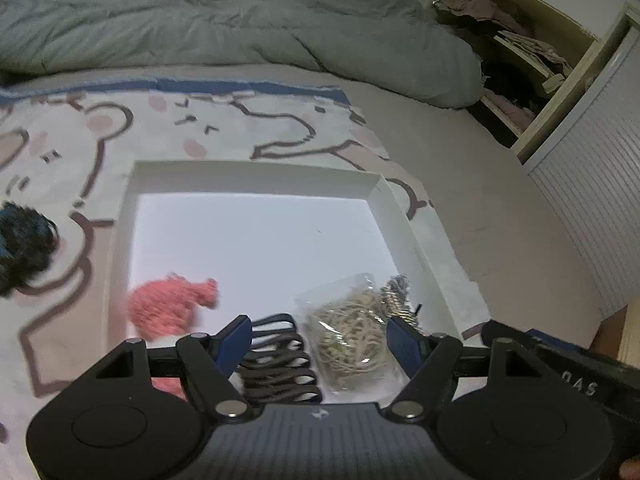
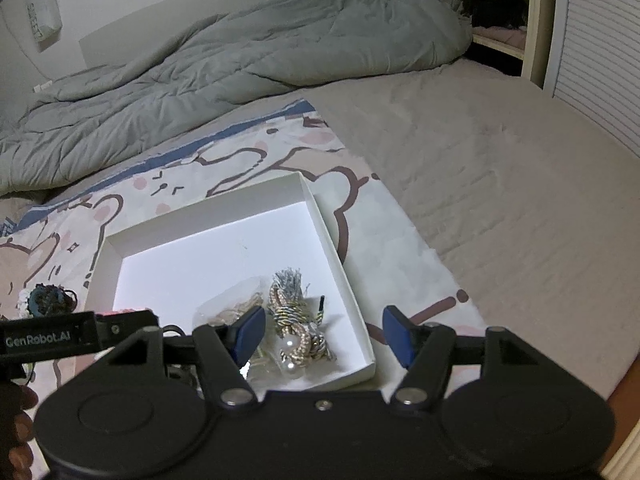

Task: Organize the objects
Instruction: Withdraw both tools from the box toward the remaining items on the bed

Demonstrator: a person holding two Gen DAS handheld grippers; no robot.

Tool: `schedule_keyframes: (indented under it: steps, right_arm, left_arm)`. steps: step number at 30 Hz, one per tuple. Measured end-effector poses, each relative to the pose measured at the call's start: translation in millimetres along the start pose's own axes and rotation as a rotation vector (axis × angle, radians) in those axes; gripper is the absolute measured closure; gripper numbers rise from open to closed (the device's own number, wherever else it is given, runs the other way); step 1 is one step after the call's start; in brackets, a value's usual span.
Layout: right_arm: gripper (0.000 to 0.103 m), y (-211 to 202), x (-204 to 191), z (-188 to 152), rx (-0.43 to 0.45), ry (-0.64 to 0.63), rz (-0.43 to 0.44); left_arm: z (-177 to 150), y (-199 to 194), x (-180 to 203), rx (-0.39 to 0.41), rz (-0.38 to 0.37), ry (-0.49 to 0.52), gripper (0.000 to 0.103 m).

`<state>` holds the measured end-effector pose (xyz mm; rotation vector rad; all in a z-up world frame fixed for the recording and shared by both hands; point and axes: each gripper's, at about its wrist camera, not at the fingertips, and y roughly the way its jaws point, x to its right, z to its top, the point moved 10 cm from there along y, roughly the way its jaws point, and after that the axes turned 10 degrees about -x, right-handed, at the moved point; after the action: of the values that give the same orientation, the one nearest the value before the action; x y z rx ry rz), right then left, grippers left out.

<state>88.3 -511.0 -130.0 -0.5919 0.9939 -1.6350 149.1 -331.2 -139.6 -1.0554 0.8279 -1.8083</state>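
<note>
A shallow white box (image 1: 256, 178) lies on a bear-print blanket (image 1: 100, 140). Inside it are a pink knitted piece (image 1: 172, 308), a card of dark hair ties (image 1: 280, 364), a clear bag of beige elastic bands (image 1: 356, 336) and a gold and grey braided cord (image 1: 396, 294). My left gripper (image 1: 322, 340) hovers open over the hair ties and the bag, with nothing between its pads. The right gripper (image 2: 325, 334) is open above the box's near right corner (image 2: 360, 360); below it lies the braided cord (image 2: 294, 328) with pearl beads. A dark teal scrunchie (image 1: 24, 248) sits on the blanket left of the box.
A rumpled grey duvet (image 1: 240, 20) fills the far side of the bed. Beige sheet (image 2: 500, 200) spreads to the right. An open shelf of clothes (image 1: 512, 52) and a slatted door (image 1: 592, 200) stand at the far right. The left gripper's body (image 2: 52, 338) shows in the right wrist view.
</note>
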Motion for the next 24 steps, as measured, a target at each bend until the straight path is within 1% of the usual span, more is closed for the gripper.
schedule_keyframes:
  steps: [4,5,8,12,14,15,17,22,24]
  right_arm:
    - [0.037,-7.3,-4.2,-0.6,0.015,0.0,0.006]
    - [0.037,-9.0,-5.9,-0.9,0.018,-0.002,0.007]
    - [0.032,-14.9,-11.0,-2.3,0.031,-0.008,0.005]
    - [0.028,-21.4,-17.4,-3.4,0.045,-0.016,0.001]
    - [0.022,-23.8,-20.0,-4.1,0.05,-0.022,-0.008]
    - [0.022,-24.9,-21.2,-4.7,0.053,-0.025,-0.012]
    - [0.017,-26.8,-23.0,-4.9,0.061,-0.033,-0.016]
    - [0.005,-31.0,-28.6,-4.6,0.083,-0.04,-0.013]
    - [0.003,-31.0,-31.2,-5.0,0.087,-0.044,-0.013]
  left_arm:
    - [0.7,-13.9,-9.7,0.021,0.042,0.026,0.026]
    - [0.8,-17.1,-11.8,0.024,0.052,0.031,0.023]
    - [1.6,-25.2,-19.0,0.039,0.083,0.053,0.02]
    - [2.6,-34.2,-27.6,0.059,0.122,0.086,0.012]
    - [2.5,-38.7,-32.4,0.07,0.144,0.102,0.007]
    - [2.5,-40.5,-34.6,0.074,0.153,0.109,0.005]
    - [2.3,-43.9,-38.7,0.083,0.167,0.122,0.004]
    - [0.7,-50.2,-50.5,0.087,0.181,0.119,0.003]
    - [0.7,-52.2,-53.8,0.09,0.184,0.118,0.002]
